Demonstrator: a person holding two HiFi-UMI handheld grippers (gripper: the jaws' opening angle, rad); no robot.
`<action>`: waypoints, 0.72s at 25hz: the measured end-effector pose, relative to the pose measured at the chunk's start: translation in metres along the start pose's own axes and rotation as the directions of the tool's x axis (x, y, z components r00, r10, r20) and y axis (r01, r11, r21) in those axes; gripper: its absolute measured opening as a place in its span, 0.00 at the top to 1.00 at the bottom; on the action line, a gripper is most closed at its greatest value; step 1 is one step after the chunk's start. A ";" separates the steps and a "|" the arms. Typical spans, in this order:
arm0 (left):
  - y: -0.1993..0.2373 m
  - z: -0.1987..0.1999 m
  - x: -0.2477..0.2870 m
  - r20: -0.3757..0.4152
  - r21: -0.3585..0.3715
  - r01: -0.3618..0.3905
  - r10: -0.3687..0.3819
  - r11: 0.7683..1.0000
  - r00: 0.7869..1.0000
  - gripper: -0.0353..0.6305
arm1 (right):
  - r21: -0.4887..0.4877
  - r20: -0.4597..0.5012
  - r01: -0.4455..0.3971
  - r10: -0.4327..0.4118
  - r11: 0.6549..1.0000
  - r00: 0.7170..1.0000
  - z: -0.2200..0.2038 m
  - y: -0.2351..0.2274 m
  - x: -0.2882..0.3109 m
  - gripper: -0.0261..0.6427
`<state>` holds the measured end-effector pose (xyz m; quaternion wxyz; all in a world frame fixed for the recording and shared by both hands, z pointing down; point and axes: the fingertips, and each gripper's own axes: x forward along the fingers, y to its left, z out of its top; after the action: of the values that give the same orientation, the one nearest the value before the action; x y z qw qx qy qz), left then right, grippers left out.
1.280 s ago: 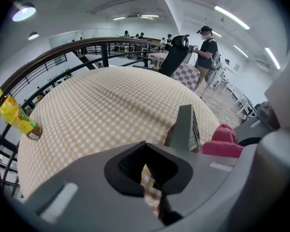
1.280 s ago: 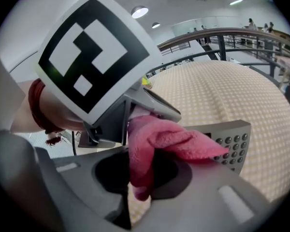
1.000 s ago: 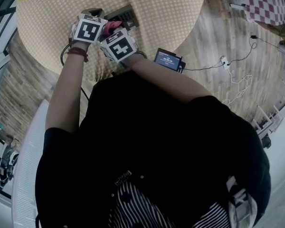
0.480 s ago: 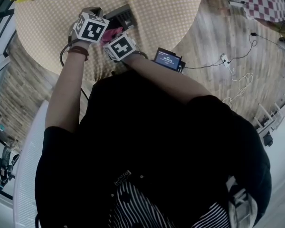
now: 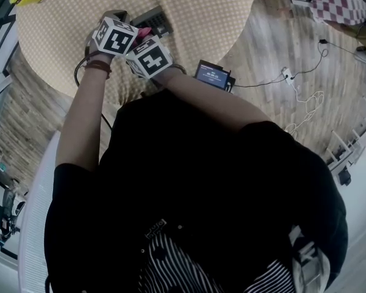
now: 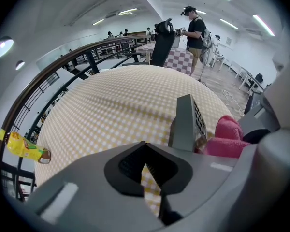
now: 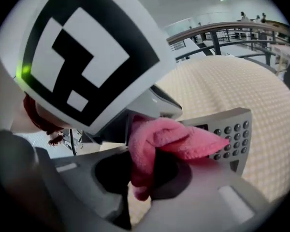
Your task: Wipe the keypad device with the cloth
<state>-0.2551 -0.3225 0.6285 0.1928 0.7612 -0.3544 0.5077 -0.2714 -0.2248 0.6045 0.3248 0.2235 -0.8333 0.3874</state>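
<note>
Since half a second ago, the right gripper (image 7: 141, 178) has been drawn closer to the left gripper (image 6: 147, 170). In the head view their marker cubes are now almost touching, and less of the cloth (image 7: 169, 139) is seen between them.

The right gripper's jaws are clamped on the pink cloth. One folded end is pushed out ahead of them, and the other hangs down between them. The left gripper's jaws are brought together with nothing between them; only a sliver of the checked table (image 5: 201, 11) is seen past them.

The keypad device (image 7: 232, 134) is raised at an angle from the table near its edge. What props it is not shown. From the right gripper it lies at about 2 o'clock, face-on, with its keys turned toward the cloth. The cloth's forward end is laid against its near part, though firm contact cannot be confirmed. Its long axis is seen running from roughly 8 to 2 o'clock in that view. From the left gripper it is seen edge-on at about 2 o'clock, just beside the jaws but not held by them.

The right gripper is judged the nearer and the one that carries the wipe. A stroke along that 8-to-2 line, toward the keys, seems to be called for. As the device is not clamped, it may be pushed back or tipped.

A yellow bottle (image 6: 21, 147) lies well apart at the table's far edge.
</note>
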 end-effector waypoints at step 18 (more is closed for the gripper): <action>0.001 -0.003 0.000 -0.003 0.034 -0.029 0.030 0.999 1.000 0.94 | 0.172 -0.071 0.027 -0.015 0.985 0.997 -0.027 -0.018 -0.001 0.86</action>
<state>-0.2577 -0.3206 0.6295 0.1728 0.7582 -0.3564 0.5180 -0.2495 -0.2143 0.6255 0.3369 0.2461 -0.7824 0.4622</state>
